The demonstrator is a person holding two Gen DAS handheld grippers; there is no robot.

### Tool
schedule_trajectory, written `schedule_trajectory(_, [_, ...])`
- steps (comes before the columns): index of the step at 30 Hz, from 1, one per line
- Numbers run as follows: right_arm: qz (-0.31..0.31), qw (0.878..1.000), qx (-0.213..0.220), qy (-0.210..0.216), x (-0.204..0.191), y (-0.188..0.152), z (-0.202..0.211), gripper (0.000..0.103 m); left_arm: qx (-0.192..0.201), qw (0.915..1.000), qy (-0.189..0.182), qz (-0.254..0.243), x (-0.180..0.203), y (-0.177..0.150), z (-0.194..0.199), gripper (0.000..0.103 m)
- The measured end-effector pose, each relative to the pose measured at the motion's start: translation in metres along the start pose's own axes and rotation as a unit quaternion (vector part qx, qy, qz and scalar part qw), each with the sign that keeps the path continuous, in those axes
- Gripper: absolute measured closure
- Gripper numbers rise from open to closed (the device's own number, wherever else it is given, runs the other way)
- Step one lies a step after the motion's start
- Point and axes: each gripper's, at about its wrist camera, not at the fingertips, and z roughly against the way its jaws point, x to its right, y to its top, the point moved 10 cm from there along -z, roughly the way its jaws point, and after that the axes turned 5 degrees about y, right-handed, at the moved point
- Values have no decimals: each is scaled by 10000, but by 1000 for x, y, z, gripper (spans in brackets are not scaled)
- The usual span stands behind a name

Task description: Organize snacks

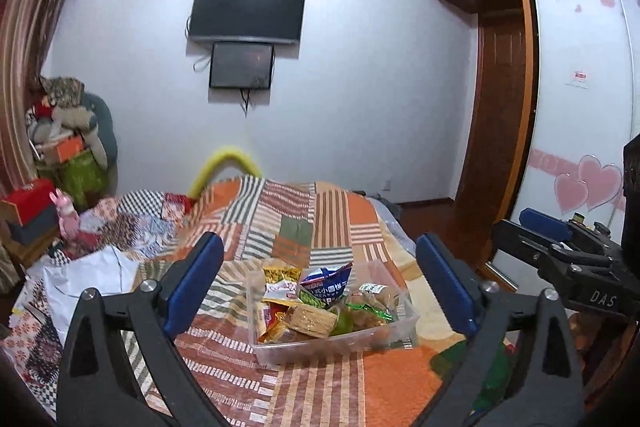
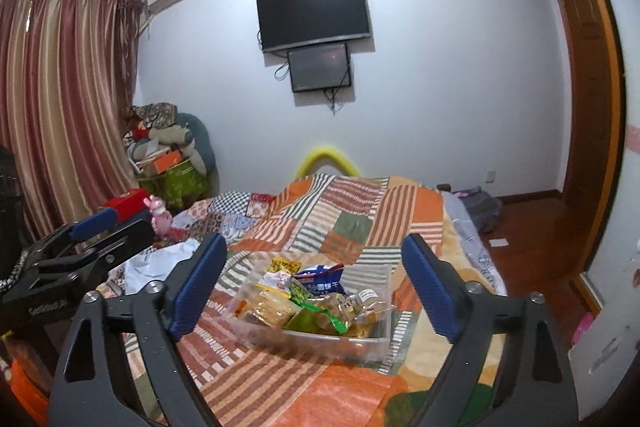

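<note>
A clear plastic box point(image 1: 304, 347) sits on the patchwork bed cover, filled with several snack packets point(image 1: 324, 291), among them a blue-and-white one, green ones and a yellow one. It also shows in the right wrist view point(image 2: 360, 343) with the same snack packets point(image 2: 312, 295). My left gripper point(image 1: 320, 283) is open and empty, held above and short of the box. My right gripper point(image 2: 316, 287) is open and empty, likewise short of the box. Each gripper shows at the edge of the other's view: the right one point(image 1: 536, 223), the left one point(image 2: 108, 223).
The bed cover point(image 1: 320, 219) spreads under the box. White paper or cloth point(image 1: 92, 275) lies at the left. A pink toy point(image 1: 66, 215), red box and piled bags stand at the far left. Wardrobe point(image 1: 500, 107) and wooden floor are right.
</note>
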Motion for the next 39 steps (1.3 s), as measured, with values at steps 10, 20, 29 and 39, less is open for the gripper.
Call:
schedule_trajectory(10, [135,9995,159,-245,0,-4,11,0,71,9999,83,-84,5,-2,13,1])
schedule_trajectory(20, [136,9996,91,-240,-1,-13,16,0,17,9999,119,-14,3,-8,13,1])
schedule_trajectory(29, [113,9997,68,-224,-1,-15,17,0,-9,9999,168,-36,1,-12,10,1])
schedule_trajectory(39, [94,9997,39,-221,1,-16,17,0,-28,9998,179,-44,1,-14,7,1])
